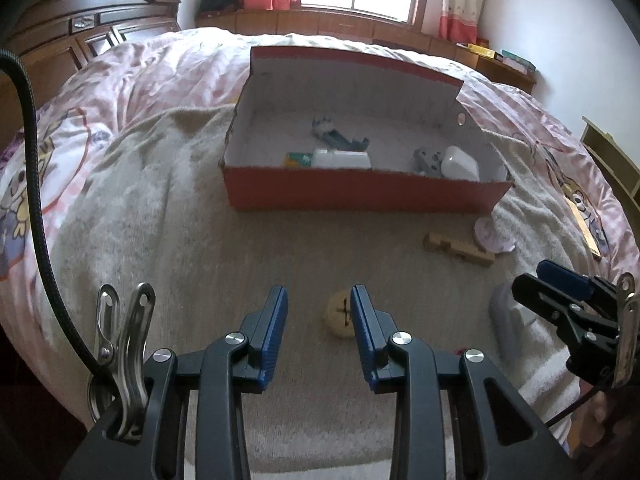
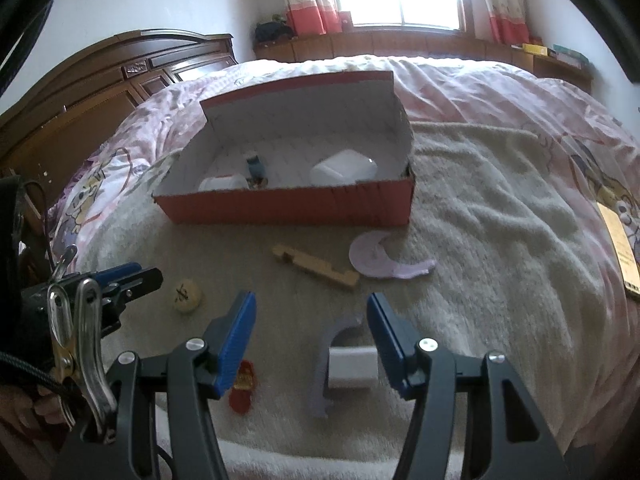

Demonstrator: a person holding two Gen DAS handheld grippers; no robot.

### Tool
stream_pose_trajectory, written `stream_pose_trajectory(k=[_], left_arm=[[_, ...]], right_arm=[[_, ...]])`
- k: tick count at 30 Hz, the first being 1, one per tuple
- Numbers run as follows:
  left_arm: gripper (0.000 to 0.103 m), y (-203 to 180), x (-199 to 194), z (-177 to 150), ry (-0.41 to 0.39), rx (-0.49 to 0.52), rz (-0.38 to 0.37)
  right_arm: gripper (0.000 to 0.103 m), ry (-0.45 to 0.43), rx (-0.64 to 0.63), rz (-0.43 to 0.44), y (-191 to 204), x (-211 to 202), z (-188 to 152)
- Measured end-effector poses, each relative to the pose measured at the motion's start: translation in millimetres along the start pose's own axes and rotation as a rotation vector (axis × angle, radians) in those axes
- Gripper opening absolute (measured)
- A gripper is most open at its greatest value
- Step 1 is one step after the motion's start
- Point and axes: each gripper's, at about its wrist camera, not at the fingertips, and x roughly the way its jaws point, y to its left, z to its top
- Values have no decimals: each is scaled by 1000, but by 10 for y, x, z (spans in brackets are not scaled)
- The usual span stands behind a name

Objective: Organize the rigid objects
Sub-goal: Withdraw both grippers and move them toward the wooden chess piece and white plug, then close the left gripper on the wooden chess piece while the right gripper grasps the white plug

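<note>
A red cardboard box [image 1: 360,196] [image 2: 292,208] stands open on the bed and holds several small items, among them a white case [image 1: 460,164] [image 2: 344,170] and a blue-grey figure [image 1: 334,136]. My left gripper [image 1: 320,316] is open and empty; a cream ball [image 1: 339,316] [image 2: 186,292] lies just beyond its right finger. My right gripper [image 2: 311,320] is open and empty above a white block in a grey holder [image 2: 352,366]. A wooden piece [image 2: 316,267] [image 1: 460,249], a lilac flat shape [image 2: 380,260] and a small red item [image 2: 243,386] lie on the blanket.
A beige fleece blanket [image 2: 480,240] covers the pink patterned quilt [image 1: 120,80]. A dark wooden headboard [image 2: 100,80] stands at the left. A wooden window bench [image 1: 340,24] runs behind the bed. A flat tan card [image 2: 622,252] lies at the right edge.
</note>
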Motion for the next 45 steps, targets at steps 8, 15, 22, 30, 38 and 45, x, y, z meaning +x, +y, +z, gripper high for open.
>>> stream_pose_trajectory(k=[8,15,22,30,38,45], left_arm=[[34,-52,122,-117,58,14,-44],[34,-137,272,-127,85,33,-65],[34,-236,359,-110,70,77,-36],[34,-226,379,-110,38,65,-38],[33,-163,361,-118,27,33,-58],[33,-172,337,-130,21,37,-55]], right_arm=[[61,19,-1,-12,-65,-60,-201],[61,27,0,-27,-138,-74,-278],[61,45,6,-48,-214,-39,-317],[61,81,14,-74,-259,59,-355],[61,94,49,-21,-272,173,-363],[52,84,80,11,-339,179,-369]])
